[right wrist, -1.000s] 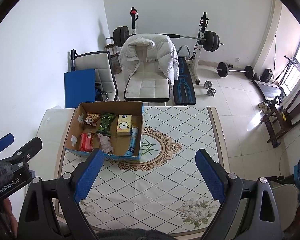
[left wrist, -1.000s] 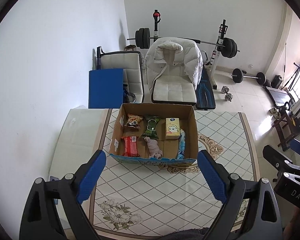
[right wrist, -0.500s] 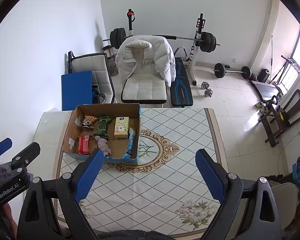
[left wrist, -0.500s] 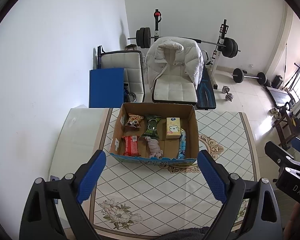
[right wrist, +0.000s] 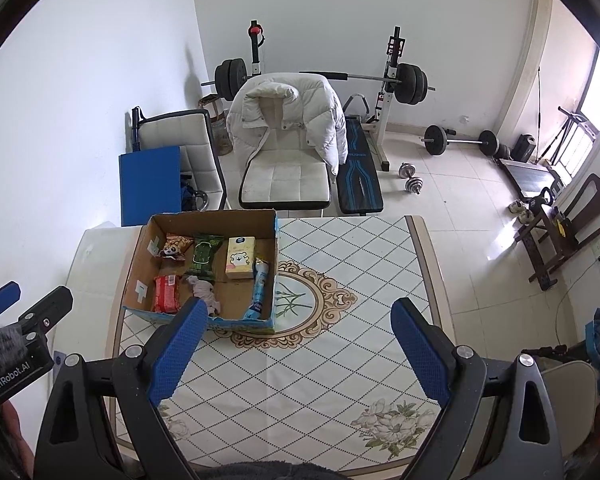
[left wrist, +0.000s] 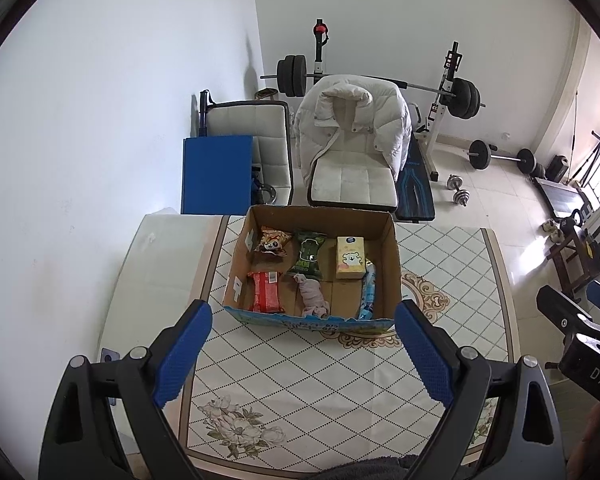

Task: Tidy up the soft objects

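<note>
An open cardboard box (left wrist: 393,256) (right wrist: 140,252) stands on the tiled table. Inside lie a red packet (left wrist: 265,291) (right wrist: 166,293), a panda snack bag (left wrist: 273,241), a green packet (left wrist: 309,255) (right wrist: 205,255), a yellow tissue pack (left wrist: 350,257) (right wrist: 241,257), a pink soft cloth (left wrist: 312,295) (right wrist: 203,290) and a blue tube (left wrist: 368,292) (right wrist: 259,285). My left gripper (left wrist: 302,354) is open and empty, high above the table in front of the box. My right gripper (right wrist: 298,350) is open and empty, above the table to the right of the box.
The table (left wrist: 300,380) (right wrist: 340,340) has a patterned top with a round medallion (right wrist: 300,300). Behind it stand a white chair with a puffy jacket (left wrist: 350,140) (right wrist: 288,136), a second chair (left wrist: 252,128), a blue board (left wrist: 216,174) and weight-lifting gear (right wrist: 392,80).
Both views have shifted slightly; the box sits a little lower and nearer in each frame. Both grippers stay open and empty.
</note>
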`<act>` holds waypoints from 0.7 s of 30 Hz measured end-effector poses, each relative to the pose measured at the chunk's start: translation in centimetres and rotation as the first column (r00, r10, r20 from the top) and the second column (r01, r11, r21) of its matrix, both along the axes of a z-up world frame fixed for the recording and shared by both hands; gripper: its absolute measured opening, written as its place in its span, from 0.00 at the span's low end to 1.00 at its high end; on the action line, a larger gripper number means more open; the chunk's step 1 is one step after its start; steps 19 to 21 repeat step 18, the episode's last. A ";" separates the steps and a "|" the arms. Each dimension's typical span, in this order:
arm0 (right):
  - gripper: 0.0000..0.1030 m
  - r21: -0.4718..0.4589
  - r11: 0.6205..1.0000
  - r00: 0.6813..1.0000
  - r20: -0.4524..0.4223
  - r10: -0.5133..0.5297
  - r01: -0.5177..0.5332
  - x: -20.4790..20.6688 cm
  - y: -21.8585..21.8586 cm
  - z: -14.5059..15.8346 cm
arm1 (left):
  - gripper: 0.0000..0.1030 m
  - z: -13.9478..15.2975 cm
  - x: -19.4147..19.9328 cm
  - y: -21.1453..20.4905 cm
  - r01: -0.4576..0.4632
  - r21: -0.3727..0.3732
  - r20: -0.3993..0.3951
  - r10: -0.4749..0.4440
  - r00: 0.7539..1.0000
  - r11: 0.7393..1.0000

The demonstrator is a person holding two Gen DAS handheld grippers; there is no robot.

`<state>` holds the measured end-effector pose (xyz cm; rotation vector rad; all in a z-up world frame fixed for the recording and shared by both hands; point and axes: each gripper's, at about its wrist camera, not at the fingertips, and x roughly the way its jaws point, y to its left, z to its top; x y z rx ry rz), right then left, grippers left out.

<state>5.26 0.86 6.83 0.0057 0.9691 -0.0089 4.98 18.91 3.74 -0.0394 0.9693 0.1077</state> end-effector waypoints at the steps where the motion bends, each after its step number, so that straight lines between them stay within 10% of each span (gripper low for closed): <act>1: 0.92 -0.001 1.000 1.000 0.002 -0.002 0.002 0.0 0.0 0.0 | 0.91 0.0 0.1 0.1 0.000 -0.002 0.000 0.000 1.000 1.000; 21: 0.92 0.004 1.000 1.000 -0.002 -0.016 0.016 -0.1 -0.1 -0.1 | 0.91 0.5 -0.2 0.1 -0.003 -0.007 0.004 0.003 1.000 1.000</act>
